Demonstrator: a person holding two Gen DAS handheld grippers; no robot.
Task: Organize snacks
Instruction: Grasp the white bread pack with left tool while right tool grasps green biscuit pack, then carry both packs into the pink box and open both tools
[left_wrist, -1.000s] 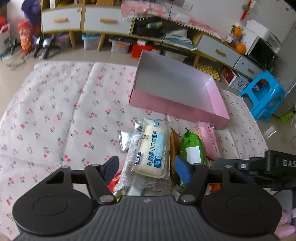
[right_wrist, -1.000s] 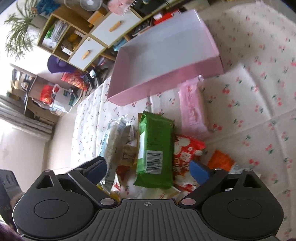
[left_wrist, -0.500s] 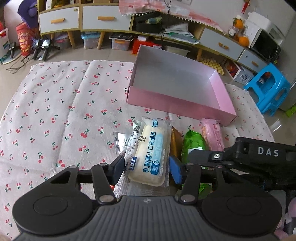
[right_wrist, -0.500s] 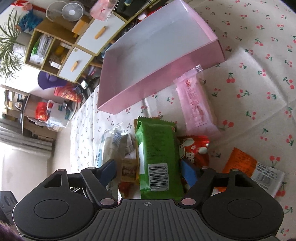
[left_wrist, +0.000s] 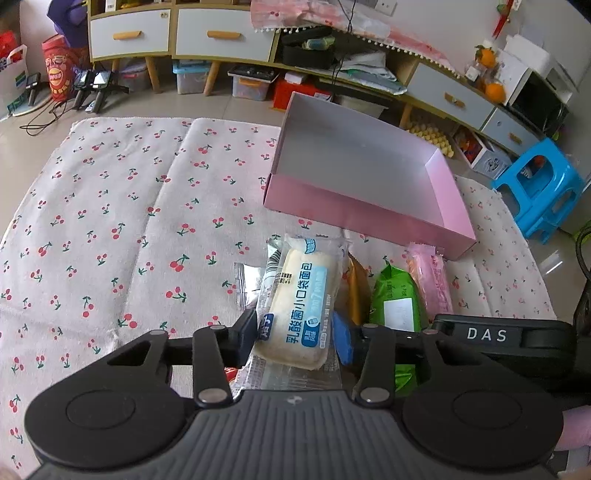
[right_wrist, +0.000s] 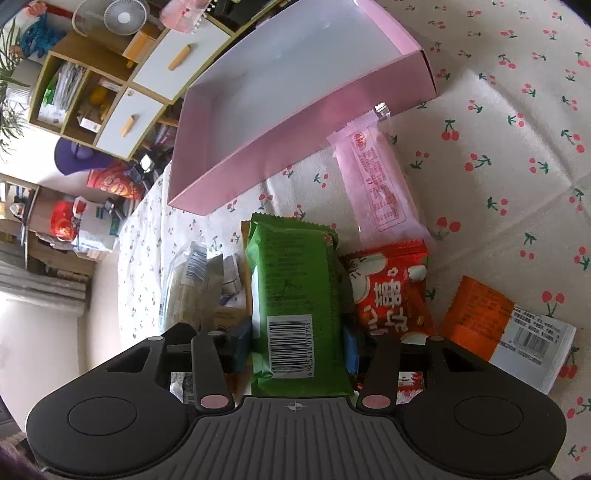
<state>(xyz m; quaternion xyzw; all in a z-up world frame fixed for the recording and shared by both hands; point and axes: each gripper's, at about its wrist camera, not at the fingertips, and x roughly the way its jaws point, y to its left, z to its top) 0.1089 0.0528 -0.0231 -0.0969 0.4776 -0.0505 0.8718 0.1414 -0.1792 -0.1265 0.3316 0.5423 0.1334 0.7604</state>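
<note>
The left gripper (left_wrist: 295, 334) has just been closing its jaws around the white bread pack (left_wrist: 300, 308), and the black pad on one side and the blue pad on the other now press against the pack's lower sides. The pack lies on top of the snack heap on the cherry cloth (left_wrist: 129, 206), its clear wrapper spreading out under the gripper. A silver sachet (left_wrist: 246, 284) pokes out on its far left, and a brown packet (left_wrist: 357, 291) stands on edge between it and the green pack (left_wrist: 397, 302). The right gripper's black body crosses the lower part of the green pack in the left view.

The right gripper (right_wrist: 297, 345) has also just been closing, and its jaws now squeeze the green pack (right_wrist: 295, 284) near the barcode end, one blue pad on each side touching the wrapper. The green pack lies lengthwise along the fingers, on top of other snacks. Just to its right sits a red pack (right_wrist: 393, 288), and further right an orange pack (right_wrist: 476, 317) with a white label end lies flat on the cloth. A pink pack (right_wrist: 376, 184) lies beyond the red one, its far end touching the near wall of the pink box (right_wrist: 295, 129).

The pink box (left_wrist: 369, 218) stands open on the cloth beyond the heap, with nothing inside. Behind it a low cabinet (left_wrist: 221, 37) with drawers lines the wall, and a blue stool (left_wrist: 539, 188) stands off the cloth to the right.
</note>
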